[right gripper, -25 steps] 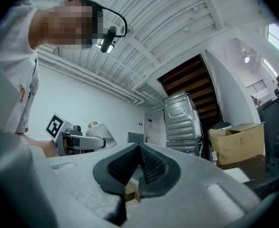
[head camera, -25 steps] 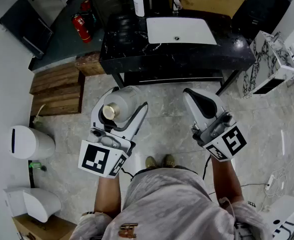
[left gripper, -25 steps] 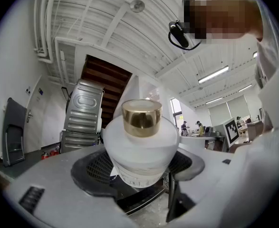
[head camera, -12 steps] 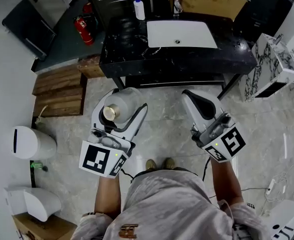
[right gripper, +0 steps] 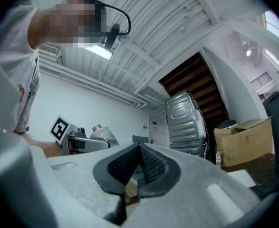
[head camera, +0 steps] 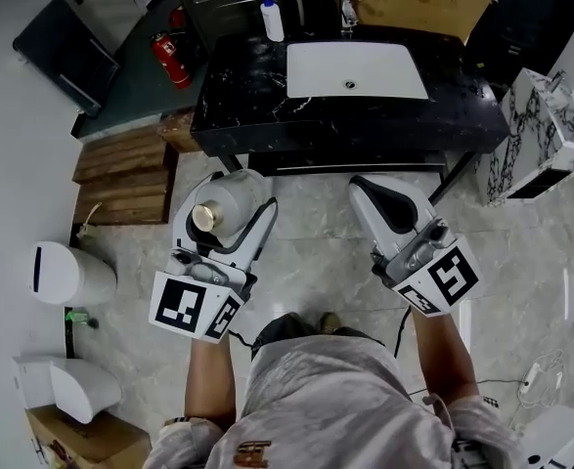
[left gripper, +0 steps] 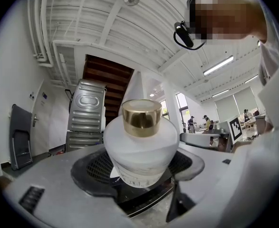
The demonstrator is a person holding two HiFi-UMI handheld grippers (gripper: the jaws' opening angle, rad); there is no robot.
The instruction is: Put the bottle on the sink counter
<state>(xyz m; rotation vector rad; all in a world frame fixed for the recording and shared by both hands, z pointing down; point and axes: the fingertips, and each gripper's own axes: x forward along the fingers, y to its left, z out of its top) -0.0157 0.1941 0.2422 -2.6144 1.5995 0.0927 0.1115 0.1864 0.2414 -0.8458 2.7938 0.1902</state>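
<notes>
One bottle [left gripper: 140, 148] matters here, and your left claw [head camera: 236, 195] has it. The jaws stand wide, one pad on each side of the white body, and the gold cap [left gripper: 141, 119] rises clear above them. Your right claw [right gripper: 139, 163] is pinched together with nothing in it.

The move turns on where the counter [head camera: 267, 106] lies from the left claw. It is straight ahead of the tips and well apart, with bare floor between. Its left half sits in line with the left claw, and the basin [head camera: 355, 69] is off to that claw's right. The left claw is therefore the nearer one as well as the loaded one.

The bottle's long axis runs across the jaws, not along them. The left gripper view looks up at the ceiling, so the claw seems pitched upward and the bottle probably leans back toward you. You will likely need to level it before the base meets the stone.

- **Bottle base:** it is sunk between the pads and hidden.
- **Print on the body:** it is too faint to read.
- **Counter:** neither gripper view shows it.
- **Pump bottle [head camera: 272, 18]:** it stands at the far-left back edge, well beyond the claw.
</notes>
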